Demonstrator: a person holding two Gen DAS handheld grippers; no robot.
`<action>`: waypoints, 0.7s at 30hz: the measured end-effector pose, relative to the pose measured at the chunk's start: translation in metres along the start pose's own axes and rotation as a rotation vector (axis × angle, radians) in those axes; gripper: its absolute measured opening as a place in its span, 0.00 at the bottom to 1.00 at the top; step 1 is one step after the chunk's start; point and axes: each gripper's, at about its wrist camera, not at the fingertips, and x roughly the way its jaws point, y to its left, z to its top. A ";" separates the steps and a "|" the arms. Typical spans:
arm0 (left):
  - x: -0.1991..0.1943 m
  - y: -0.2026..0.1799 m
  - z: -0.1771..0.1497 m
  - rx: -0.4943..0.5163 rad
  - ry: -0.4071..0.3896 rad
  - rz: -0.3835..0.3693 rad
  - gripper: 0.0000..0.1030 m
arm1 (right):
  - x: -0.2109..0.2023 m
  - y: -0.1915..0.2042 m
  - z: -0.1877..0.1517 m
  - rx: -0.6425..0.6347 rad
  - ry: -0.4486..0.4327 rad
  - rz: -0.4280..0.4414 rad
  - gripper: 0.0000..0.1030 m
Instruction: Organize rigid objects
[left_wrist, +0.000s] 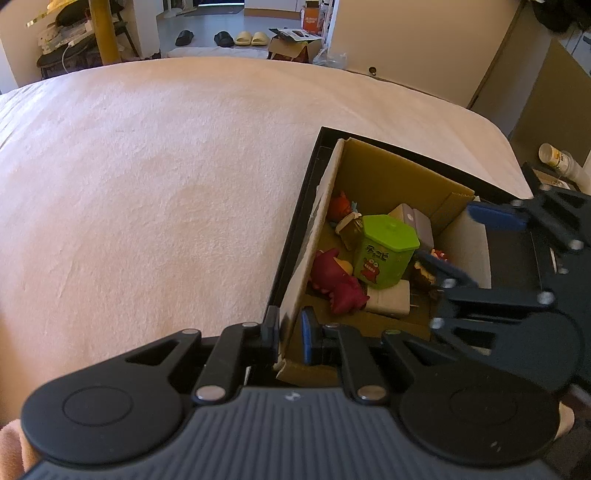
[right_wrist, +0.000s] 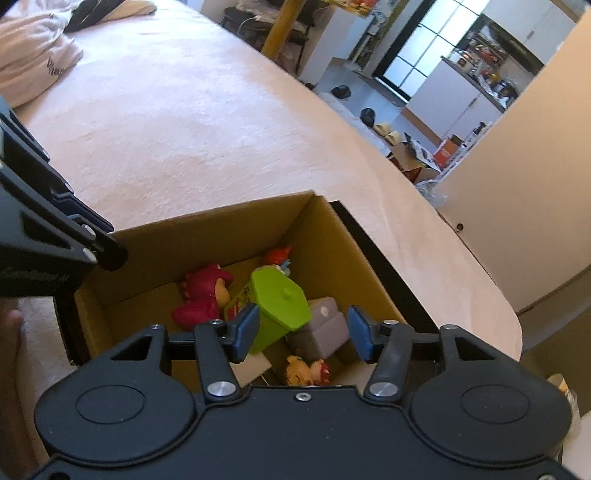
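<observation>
A cardboard box (left_wrist: 373, 173) (right_wrist: 221, 236) sits on a pink bed, resting in a black tray (left_wrist: 295, 218). Inside lie a green hexagonal tub (left_wrist: 386, 251) (right_wrist: 280, 302), a red dinosaur toy (left_wrist: 336, 280) (right_wrist: 201, 295), a grey block (right_wrist: 321, 328), a white adapter (left_wrist: 389, 301) and a small yellow figure (right_wrist: 304, 371). My left gripper (left_wrist: 290, 338) is shut on the box's near left wall. My right gripper (right_wrist: 303, 332) is open and empty above the box, over the tub and grey block; it also shows in the left wrist view (left_wrist: 469, 243).
The pink bed cover (left_wrist: 147, 184) spreads wide to the left. A folded garment (right_wrist: 33, 62) lies at the bed's far side. Slippers (left_wrist: 251, 37) and a cardboard carton (left_wrist: 291, 46) are on the floor beyond. A cup (left_wrist: 557, 157) stands at the right.
</observation>
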 end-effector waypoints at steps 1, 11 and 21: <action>0.000 -0.001 -0.001 0.006 -0.002 0.004 0.11 | -0.004 -0.003 -0.002 0.013 -0.004 -0.006 0.53; -0.011 -0.007 0.000 0.032 -0.007 0.022 0.11 | -0.049 -0.032 -0.035 0.189 -0.040 -0.038 0.56; -0.033 -0.011 -0.003 0.041 -0.003 0.045 0.12 | -0.079 -0.049 -0.062 0.385 -0.059 -0.048 0.64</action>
